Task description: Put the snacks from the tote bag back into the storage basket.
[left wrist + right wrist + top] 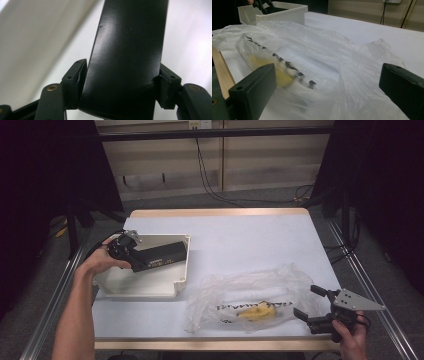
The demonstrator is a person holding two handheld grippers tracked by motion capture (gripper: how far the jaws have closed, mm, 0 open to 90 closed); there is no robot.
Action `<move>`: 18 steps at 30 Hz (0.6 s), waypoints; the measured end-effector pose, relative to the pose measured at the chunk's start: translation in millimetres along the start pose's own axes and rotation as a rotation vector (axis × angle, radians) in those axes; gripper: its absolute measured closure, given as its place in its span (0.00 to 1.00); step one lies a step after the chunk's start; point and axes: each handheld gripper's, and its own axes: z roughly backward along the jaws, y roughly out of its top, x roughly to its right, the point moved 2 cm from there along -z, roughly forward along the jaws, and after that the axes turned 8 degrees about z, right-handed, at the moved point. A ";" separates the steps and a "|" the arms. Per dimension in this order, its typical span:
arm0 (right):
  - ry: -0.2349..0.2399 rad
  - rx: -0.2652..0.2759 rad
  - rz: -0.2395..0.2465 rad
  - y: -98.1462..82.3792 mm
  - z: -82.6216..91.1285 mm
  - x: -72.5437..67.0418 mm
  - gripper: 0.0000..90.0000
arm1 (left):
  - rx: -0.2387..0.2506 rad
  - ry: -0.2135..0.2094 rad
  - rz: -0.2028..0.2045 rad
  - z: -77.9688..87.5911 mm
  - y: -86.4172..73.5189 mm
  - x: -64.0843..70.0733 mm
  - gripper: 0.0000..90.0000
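White desk (240,240) with dark curtains around it. Left gripper (131,251) has a black box (162,255) between its jaws, pads touching both sides, inside a cream tray (181,280). Right gripper (312,306), jaws wide apart and empty, faces a clear bag (250,292) with something yellow (257,312) inside.

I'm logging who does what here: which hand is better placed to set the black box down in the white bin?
Left. Its tongs already have the black box between the jaws, over the white bin. The right tongs sit open by the plastic bag.
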 end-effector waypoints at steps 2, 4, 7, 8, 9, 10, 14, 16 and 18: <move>0.006 -0.005 0.003 0.0 0.3 -0.2 0.01 | 0.002 0.012 0.023 -2.7 0.3 -2.5 0.37; 0.010 -0.006 0.007 0.2 0.5 -0.5 0.01 | 0.004 0.035 0.055 -4.3 1.4 -6.2 0.33; 0.009 -0.005 0.006 0.3 1.1 -1.9 0.01 | -0.011 0.035 0.062 -7.8 3.1 -7.3 0.32; 0.011 -0.005 0.008 0.1 0.6 -1.8 0.01 | -0.011 0.034 0.061 -9.1 4.2 -6.7 0.31; 0.017 -0.010 0.011 0.0 0.4 -1.2 0.01 | -0.011 0.035 0.053 -10.5 5.8 -5.9 0.32; 0.009 -0.009 0.008 0.0 0.0 -1.3 0.01 | -0.006 0.025 0.051 -12.2 7.4 -5.3 0.32; 0.015 -0.006 0.012 0.3 -1.3 -2.2 0.01 | -0.022 0.036 0.064 -14.4 11.7 -6.6 0.29; 0.016 -0.008 0.016 0.4 -0.5 -2.8 0.01 | -0.017 0.022 0.082 -14.0 10.4 -7.2 0.29; 0.014 -0.008 0.017 0.0 -0.1 -2.3 0.01 | -0.002 0.014 0.099 -13.4 8.6 -8.3 0.28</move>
